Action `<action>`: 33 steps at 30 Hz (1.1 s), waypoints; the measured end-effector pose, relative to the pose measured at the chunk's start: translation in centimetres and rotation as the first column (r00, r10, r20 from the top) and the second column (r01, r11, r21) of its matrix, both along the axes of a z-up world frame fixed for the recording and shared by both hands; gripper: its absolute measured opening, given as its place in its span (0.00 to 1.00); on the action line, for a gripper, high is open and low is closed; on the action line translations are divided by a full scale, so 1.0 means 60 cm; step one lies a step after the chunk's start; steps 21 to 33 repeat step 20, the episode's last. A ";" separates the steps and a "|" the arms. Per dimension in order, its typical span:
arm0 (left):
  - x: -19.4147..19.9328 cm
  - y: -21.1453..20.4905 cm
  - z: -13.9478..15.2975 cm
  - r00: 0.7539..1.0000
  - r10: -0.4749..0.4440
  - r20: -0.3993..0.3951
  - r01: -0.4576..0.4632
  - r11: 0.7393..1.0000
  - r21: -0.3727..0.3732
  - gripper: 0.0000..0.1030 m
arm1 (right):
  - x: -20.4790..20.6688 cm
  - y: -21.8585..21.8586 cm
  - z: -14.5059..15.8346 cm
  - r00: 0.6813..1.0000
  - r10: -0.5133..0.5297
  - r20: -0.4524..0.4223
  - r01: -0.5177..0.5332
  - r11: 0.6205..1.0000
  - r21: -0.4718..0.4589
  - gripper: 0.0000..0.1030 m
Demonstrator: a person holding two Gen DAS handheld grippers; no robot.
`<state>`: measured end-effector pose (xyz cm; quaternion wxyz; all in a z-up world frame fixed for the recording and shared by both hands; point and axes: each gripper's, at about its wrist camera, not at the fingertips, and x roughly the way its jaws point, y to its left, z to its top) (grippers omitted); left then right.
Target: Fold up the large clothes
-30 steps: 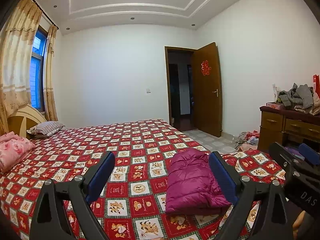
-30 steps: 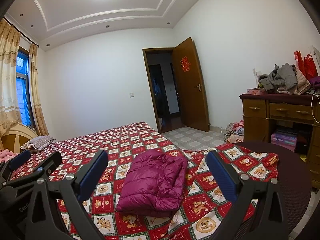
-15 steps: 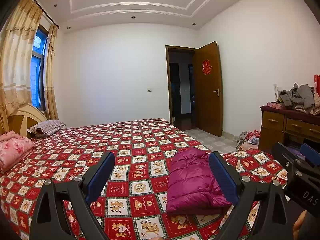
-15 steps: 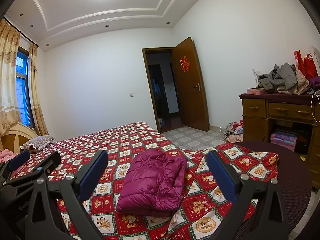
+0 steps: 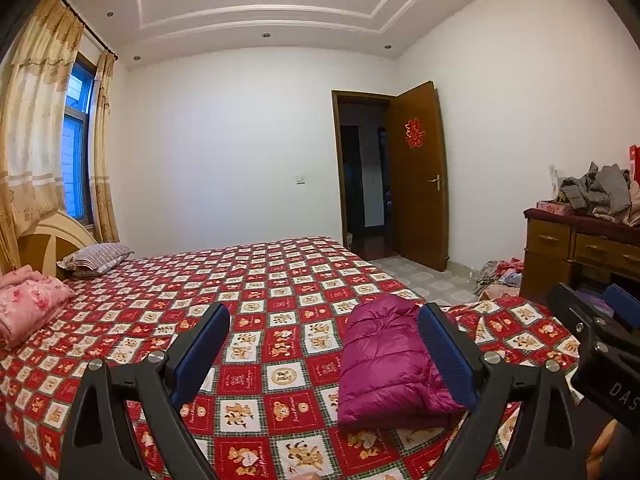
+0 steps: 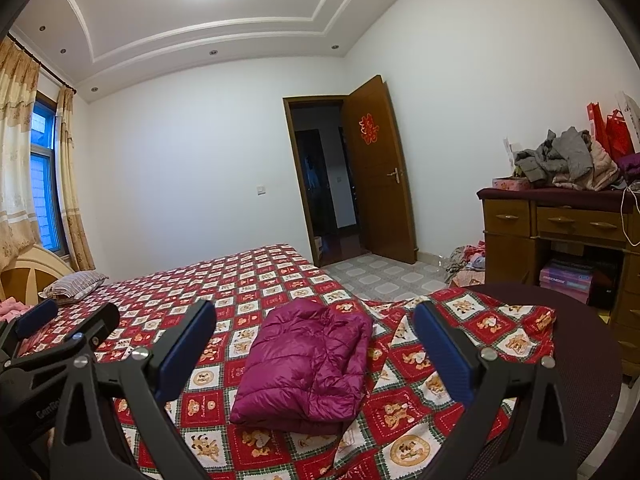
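Note:
A magenta puffer jacket lies folded into a compact bundle on the bed's red bear-print cover, near the bed's foot corner. My left gripper hovers open above the cover, its right finger in front of the jacket's right side. In the right wrist view my right gripper is open too, with the jacket lying between and beyond its fingers, apart from both. Neither gripper holds anything. Each gripper's body shows at the edge of the other's view.
A pink quilt and a striped pillow lie by the headboard. To the right stands a wooden dresser heaped with clothes, with more clothes on the floor. The door is open. A dark round surface lies under the cover's corner.
Almost nothing differs: both views have shifted very slightly, the jacket lies as before and both grippers have stayed open.

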<state>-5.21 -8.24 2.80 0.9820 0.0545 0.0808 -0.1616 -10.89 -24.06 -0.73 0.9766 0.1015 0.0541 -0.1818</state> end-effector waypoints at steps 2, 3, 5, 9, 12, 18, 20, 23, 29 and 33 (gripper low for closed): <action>0.004 -0.002 -0.001 1.000 0.001 -0.010 -0.001 1.000 0.006 0.93 | 0.000 0.001 0.000 1.000 -0.001 0.001 0.001 1.000 0.000 0.98; 0.007 -0.002 -0.001 1.000 -0.001 -0.019 0.001 1.000 0.005 0.93 | 0.000 0.001 0.000 1.000 -0.001 0.001 0.001 1.000 0.000 0.98; 0.012 -0.001 -0.002 0.999 -0.008 -0.032 0.008 1.000 -0.002 0.93 | 0.000 0.001 0.000 1.000 -0.001 0.001 0.001 1.000 0.000 0.98; 0.019 0.003 -0.003 0.999 -0.018 -0.040 0.018 1.000 -0.008 0.93 | 0.000 0.000 0.000 1.000 0.000 -0.001 0.000 1.000 0.000 0.98; 0.017 0.007 -0.005 1.000 0.002 -0.017 -0.002 1.000 -0.011 0.93 | -0.002 0.000 -0.001 1.000 0.001 -0.006 -0.001 1.000 -0.001 0.98; 0.004 0.007 0.000 1.000 -0.001 0.026 0.001 1.000 -0.013 0.93 | -0.002 -0.001 -0.001 1.000 0.001 -0.008 -0.001 1.000 0.000 0.98; 0.000 0.006 0.002 0.999 -0.006 0.035 0.007 1.000 -0.011 0.93 | -0.003 -0.002 -0.001 1.000 0.002 -0.008 -0.002 1.000 0.001 0.98; 0.000 0.006 0.002 0.999 -0.006 0.035 0.007 1.000 -0.011 0.93 | -0.003 -0.002 -0.001 1.000 0.002 -0.008 -0.002 1.000 0.001 0.98; 0.000 0.006 0.002 0.999 -0.006 0.035 0.007 1.000 -0.011 0.93 | -0.003 -0.002 -0.001 1.000 0.002 -0.008 -0.002 1.000 0.001 0.98; 0.000 0.006 0.002 0.999 -0.006 0.035 0.007 1.000 -0.011 0.93 | -0.003 -0.002 -0.001 1.000 0.002 -0.008 -0.002 1.000 0.001 0.98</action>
